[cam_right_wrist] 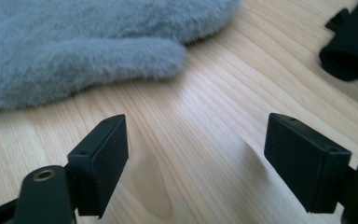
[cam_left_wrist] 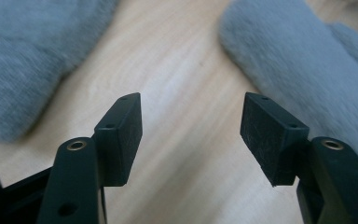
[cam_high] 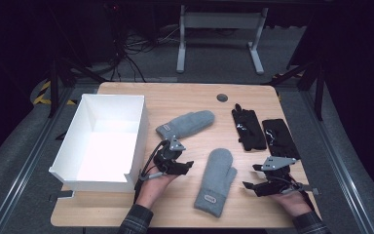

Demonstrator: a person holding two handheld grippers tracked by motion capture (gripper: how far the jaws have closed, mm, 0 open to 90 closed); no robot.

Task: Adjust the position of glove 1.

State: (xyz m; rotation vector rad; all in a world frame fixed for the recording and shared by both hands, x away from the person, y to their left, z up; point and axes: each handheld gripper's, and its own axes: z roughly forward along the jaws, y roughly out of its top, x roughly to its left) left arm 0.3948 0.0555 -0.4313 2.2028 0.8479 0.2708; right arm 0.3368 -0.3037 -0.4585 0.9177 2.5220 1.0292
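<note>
High view: two grey mittens lie on the wooden table (cam_high: pixel 175 207). The near mitten (cam_high: pixel 216 181) lies between the two grippers, cuff toward the near edge with a small label on it, rounded tip pointing far, thumb sticking out on its right side. The far mitten (cam_high: pixel 185 124) lies slantwise near the table's middle, cuff with a label toward the left, tip toward the right. Both look thick and fuzzy, flat and uncreased.

The left gripper (cam_high: pixel 189 166) sits low just left of the near mitten, close to the white box (cam_high: pixel 102 141); its jaws stand about half apart with nothing between them, bare wood showing in the gap. In the left gripper view a grey mitten lies on either side beyond the jaws, neither touched.

The right gripper (cam_high: pixel 251 178) sits just right of the near mitten, jaws pointing left toward it, wide apart and holding nothing. In the right gripper view the mitten's thumb and body lie just beyond the jaws, apart from the pads.

Two black gloves (cam_high: pixel 263 130) lie side by side at the far right of the table, beyond the right gripper
</note>
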